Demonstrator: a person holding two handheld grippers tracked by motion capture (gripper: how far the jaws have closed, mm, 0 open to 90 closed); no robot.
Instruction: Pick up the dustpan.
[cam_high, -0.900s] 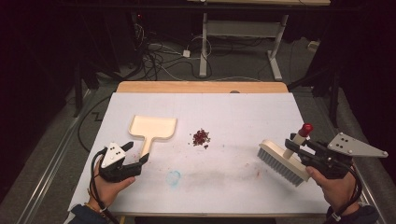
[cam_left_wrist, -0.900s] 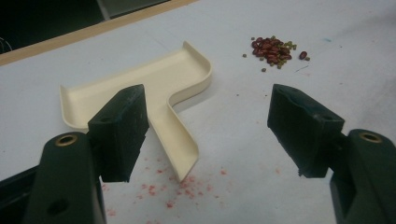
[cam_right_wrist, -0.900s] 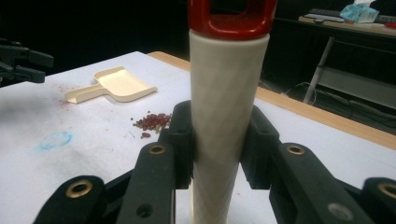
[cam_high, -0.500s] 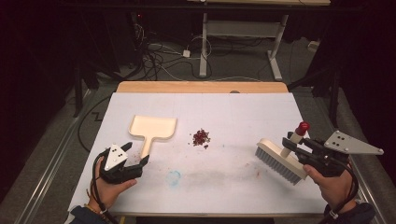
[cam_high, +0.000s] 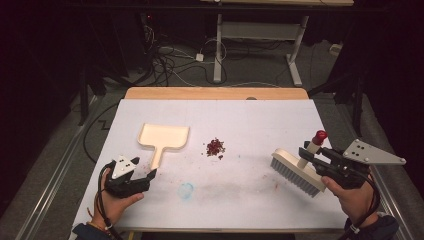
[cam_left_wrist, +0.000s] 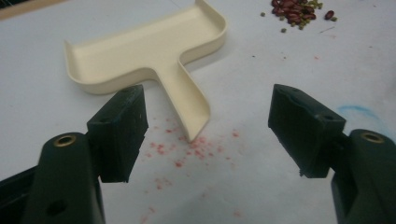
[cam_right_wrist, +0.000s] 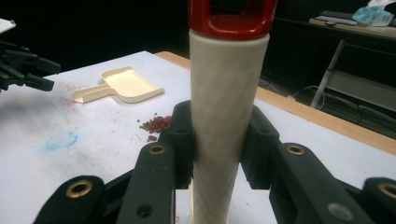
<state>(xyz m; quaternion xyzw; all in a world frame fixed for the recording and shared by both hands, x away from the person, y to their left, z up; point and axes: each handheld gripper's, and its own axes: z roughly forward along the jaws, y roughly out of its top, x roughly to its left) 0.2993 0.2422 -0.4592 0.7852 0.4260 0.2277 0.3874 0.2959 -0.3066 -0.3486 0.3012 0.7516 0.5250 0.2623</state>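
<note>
Left claw (cam_left_wrist: 205, 135), released, jaws spread just short of the handle tip of the cream plastic dustpan (cam_high: 164, 138), ungrasped on the white table (cam_high: 240, 200), long axis fore-aft, handle toward the person. Small pile of dark red beans (cam_high: 215, 147), centre, unswept. Right claw (cam_right_wrist: 215, 140) clenched on the red-capped cream brush handle (cam_right_wrist: 228, 102), bristles down-left; sweeping apparently all left

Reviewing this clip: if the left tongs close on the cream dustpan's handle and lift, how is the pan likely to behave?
The dustpan looks like thin moulded plastic, so probably stiff and light. Its handle tapers with smooth sides, so it may slip or pivot between the open left tongs. The wide tray would likely droop forward if held by the handle's tip.
</note>
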